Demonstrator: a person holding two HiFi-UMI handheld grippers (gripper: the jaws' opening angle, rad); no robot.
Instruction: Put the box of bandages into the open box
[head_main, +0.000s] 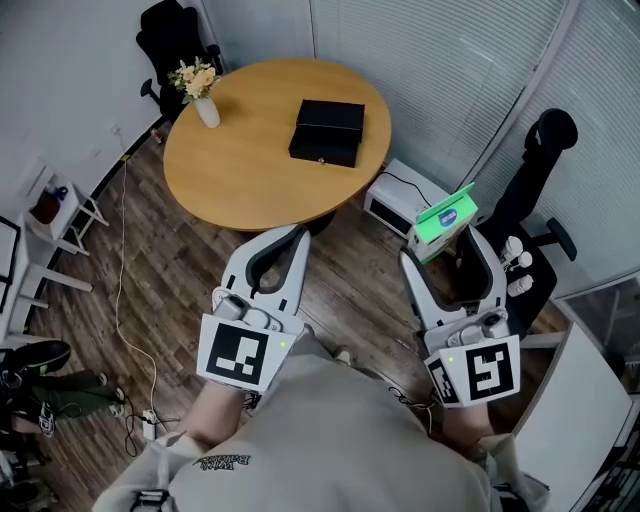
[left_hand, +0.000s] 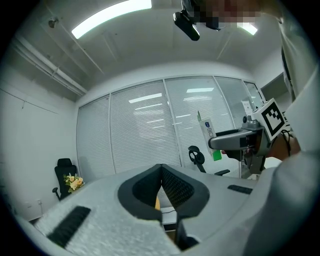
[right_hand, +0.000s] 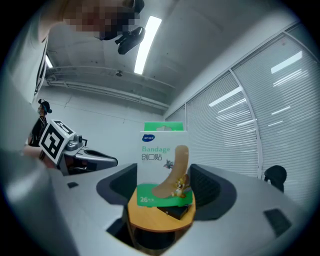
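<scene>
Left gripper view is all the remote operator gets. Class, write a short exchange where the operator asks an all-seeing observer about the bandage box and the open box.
Operator: What's in the right gripper?
Observer: The right gripper is shut on the bandage box, upright, its printed face toward that gripper's camera.
Operator: Where's the open box?
Observer: The black open box sits on the round table, ahead of the right gripper.
</scene>
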